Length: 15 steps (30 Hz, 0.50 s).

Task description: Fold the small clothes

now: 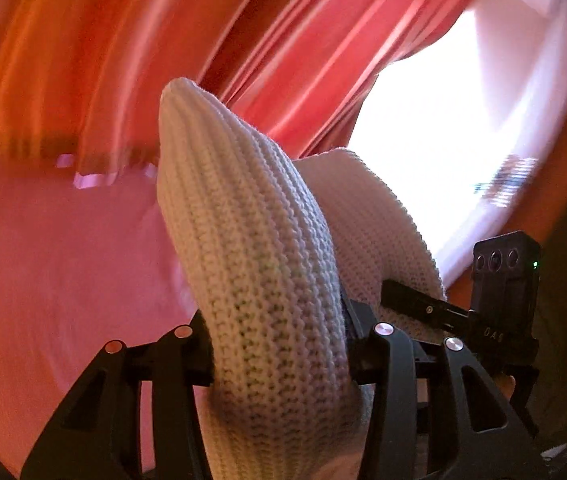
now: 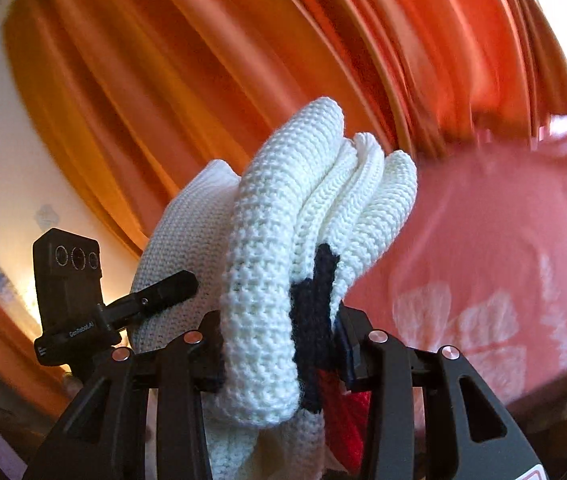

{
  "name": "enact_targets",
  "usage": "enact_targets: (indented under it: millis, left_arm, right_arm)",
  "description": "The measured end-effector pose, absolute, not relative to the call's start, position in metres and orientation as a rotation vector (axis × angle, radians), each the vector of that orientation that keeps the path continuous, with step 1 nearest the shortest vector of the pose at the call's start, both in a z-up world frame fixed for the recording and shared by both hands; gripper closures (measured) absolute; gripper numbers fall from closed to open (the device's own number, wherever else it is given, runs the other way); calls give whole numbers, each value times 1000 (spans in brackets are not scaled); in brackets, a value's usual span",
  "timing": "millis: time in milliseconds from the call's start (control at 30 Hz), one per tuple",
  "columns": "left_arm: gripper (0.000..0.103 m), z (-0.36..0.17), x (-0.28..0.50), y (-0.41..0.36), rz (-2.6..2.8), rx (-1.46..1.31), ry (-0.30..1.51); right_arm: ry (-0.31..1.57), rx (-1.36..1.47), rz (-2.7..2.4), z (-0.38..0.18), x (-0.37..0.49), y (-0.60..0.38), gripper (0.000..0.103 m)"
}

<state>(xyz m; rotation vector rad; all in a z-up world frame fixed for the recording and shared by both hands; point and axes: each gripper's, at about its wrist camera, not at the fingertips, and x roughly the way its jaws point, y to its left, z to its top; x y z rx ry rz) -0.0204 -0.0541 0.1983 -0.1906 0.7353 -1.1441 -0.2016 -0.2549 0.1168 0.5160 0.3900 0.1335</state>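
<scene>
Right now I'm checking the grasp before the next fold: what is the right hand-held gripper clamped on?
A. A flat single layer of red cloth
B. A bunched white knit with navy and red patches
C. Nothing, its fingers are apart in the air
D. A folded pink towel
B: the right hand-held gripper squeezes several bunched folds of the white knit garment, with its navy patch and some red showing between the fingers.

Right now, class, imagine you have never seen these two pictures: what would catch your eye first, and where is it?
First, the white knitted garment, bunched thick between the left gripper fingers in the centre foreground. In the right wrist view the right gripper clamps the same knit in several folds, with dark navy and red patches low by the fingers. Behind both hang blurred orange-red curtains, above a pink cloth surface.
</scene>
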Motion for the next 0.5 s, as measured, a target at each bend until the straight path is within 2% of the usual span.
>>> enact_targets:
  millis: [300,500]
  left_arm:
    - [56,344,-89,1,-1156,-120,266]
    - [50,402,-103,40,-1057,-86,39]
  right_arm:
    - [59,284,202,246,-259,-199,63]
    - [-84,176,303,309,-246,-161,62]
